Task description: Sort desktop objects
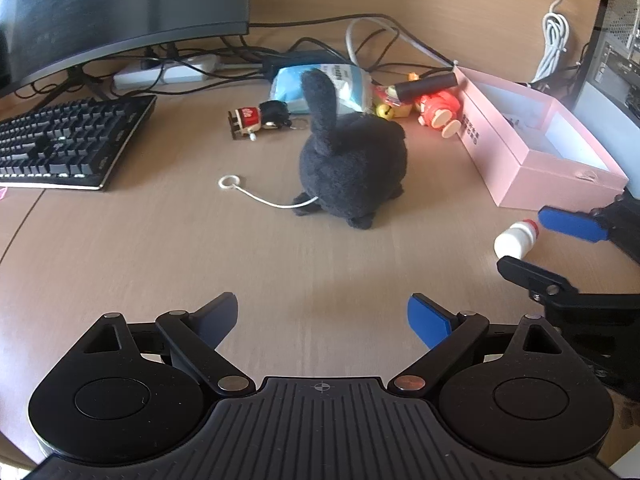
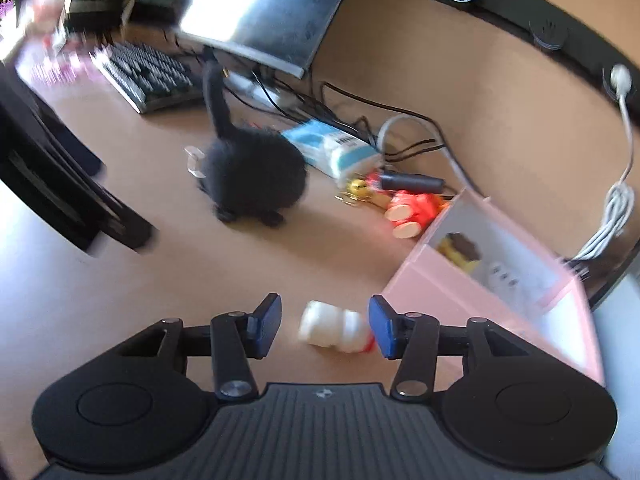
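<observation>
Little white bottle (image 2: 334, 330) lies on its side on the counter (image 2: 240, 264), right by the pink box (image 2: 460, 300), between the right tool's (image 2: 324, 326) spread pads, untouched. Left tool (image 1: 322, 320) gapes wide, empty, facing the black plush (image 1: 352, 168).

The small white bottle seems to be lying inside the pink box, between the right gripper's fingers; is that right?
Not quite: the small white bottle lies on the desk beside the pink box, not inside it. It is between the right gripper's fingers, as the right wrist view shows.
</observation>
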Demonstrator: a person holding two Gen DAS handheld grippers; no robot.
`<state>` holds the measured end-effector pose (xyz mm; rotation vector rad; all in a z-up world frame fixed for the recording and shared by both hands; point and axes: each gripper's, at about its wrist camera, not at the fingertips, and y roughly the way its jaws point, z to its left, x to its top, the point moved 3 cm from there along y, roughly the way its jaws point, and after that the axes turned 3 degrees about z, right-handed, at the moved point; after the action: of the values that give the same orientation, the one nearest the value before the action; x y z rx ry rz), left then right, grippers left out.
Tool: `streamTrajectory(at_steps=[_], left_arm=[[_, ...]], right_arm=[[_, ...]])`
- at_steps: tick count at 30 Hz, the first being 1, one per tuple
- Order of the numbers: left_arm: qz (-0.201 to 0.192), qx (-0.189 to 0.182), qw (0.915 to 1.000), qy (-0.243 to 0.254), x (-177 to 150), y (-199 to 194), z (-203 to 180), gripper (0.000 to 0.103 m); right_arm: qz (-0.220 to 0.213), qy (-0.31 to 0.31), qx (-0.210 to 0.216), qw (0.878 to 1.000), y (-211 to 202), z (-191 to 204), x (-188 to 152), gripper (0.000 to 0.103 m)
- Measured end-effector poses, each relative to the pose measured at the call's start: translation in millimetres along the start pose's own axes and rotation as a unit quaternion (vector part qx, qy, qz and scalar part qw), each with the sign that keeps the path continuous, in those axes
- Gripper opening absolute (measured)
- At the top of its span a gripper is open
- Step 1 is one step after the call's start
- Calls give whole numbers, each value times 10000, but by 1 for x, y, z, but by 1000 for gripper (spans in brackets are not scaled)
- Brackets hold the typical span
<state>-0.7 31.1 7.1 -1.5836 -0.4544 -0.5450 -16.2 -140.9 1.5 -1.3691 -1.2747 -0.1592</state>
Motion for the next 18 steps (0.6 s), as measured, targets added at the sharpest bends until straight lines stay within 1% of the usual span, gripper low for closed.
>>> streamTrajectory(at_steps=[1, 4, 5, 7, 9, 12, 15, 17, 18], left_arm=[[-1, -17, 10000, 15, -1, 0, -2, 96], [-67, -73, 9999, 64, 0, -2, -8, 96], [-95, -88, 9999, 79, 1, -3, -9, 96], [-157, -108, 9998, 99, 3, -5, -12, 96], [-199, -131, 9997, 110, 5, -5, -14, 95], [-261, -139, 9995, 111, 5, -7, -16, 91], [-260, -163, 9995, 58, 6, -8, -14, 90], [-263, -196, 9995, -37, 5, -9, -10, 90], [-269, -198, 9994, -79, 5, -10, -8, 90]], right_arm=[[-46, 112, 84, 9999, -4, 0, 0, 54], [-131, 595, 97, 9981, -12, -15, 2, 54], [-151, 841, 83, 9963, -15, -25, 3, 54], [-227, 1440, 40, 9893, -21, -50, 7, 54], [-235, 2052, -10, 9784, -25, -77, 8, 55], [85, 2495, -22, 9683, -13, -105, 4, 55], [366, 2648, 108, 9635, 3, -109, -5, 55], [539, 2905, 433, 9544, 11, -106, -13, 55], [595, 3095, 666, 9467, 14, -105, -16, 55]])
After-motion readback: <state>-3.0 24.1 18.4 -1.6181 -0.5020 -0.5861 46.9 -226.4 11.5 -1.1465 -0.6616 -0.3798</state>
